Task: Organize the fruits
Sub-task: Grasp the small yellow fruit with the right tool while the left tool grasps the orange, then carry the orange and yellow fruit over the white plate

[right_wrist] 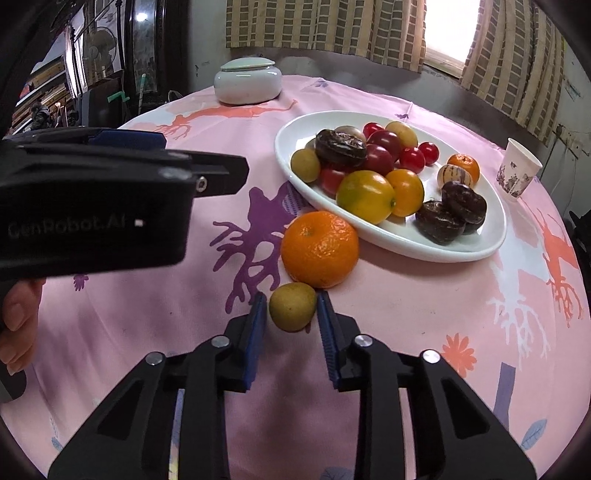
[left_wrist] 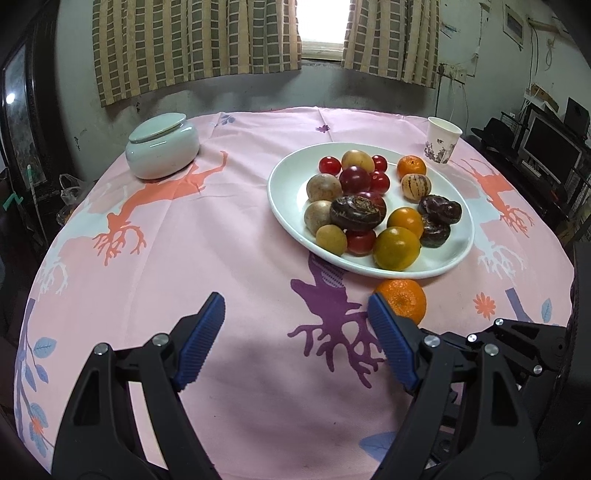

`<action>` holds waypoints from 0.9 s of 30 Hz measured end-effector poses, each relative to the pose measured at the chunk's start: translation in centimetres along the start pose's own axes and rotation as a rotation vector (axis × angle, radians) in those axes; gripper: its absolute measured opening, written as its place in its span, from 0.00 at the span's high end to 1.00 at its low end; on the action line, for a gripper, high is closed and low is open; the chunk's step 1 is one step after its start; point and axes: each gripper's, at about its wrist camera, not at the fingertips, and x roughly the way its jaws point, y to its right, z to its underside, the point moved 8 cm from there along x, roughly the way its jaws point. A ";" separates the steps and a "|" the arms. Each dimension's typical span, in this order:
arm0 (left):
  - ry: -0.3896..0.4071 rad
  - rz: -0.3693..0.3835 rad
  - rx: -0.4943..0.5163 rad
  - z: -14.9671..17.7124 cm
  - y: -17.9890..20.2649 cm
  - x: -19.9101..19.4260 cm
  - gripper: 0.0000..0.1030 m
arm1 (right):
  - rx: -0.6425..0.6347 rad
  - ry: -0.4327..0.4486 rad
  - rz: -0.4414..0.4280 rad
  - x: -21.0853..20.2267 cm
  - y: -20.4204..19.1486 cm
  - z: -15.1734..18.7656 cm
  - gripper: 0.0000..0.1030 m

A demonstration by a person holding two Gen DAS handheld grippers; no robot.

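A lived-in room of a home, with fruit set out on a covered bench

The bench (left_wrist: 221,229) wears a pink cloth printed with trees and flowers and carries a white plate (left_wrist: 291,206) of fruit. Beyond the plate hang checked curtains (left_wrist: 192,40) over a bright window (left_wrist: 323,22); left of it stands a lidded ceramic jar (left_wrist: 162,146), right of it a paper cup (left_wrist: 443,140), and farther right a dark monitor (left_wrist: 550,147) and loose wall wiring.

"GenRobot.AI" in faint letters on black left tool (right_wrist: 92,206) body
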 end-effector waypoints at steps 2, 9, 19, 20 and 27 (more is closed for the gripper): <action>-0.007 0.004 0.008 0.2 0.4 0.2 0.21 | 0.022 0.002 -0.022 -0.2 0.3 0.0 0.74; -0.024 0.016 0.061 0.6 2.8 1.1 0.15 | 0.027 0.025 -0.025 -2.8 2.8 1.1 0.74; -0.062 0.012 0.109 1.3 6.1 3.2 0.15 | 0.131 0.051 -0.016 -4.1 7.5 2.5 0.75; -0.060 0.006 0.114 1.2 6.2 3.5 0.15 | 0.134 0.053 -0.021 -4.3 7.6 2.5 0.74; -0.091 0.056 0.084 1.3 7.1 5.6 0.36 | 0.145 0.078 -0.025 -5.2 8.2 2.1 0.74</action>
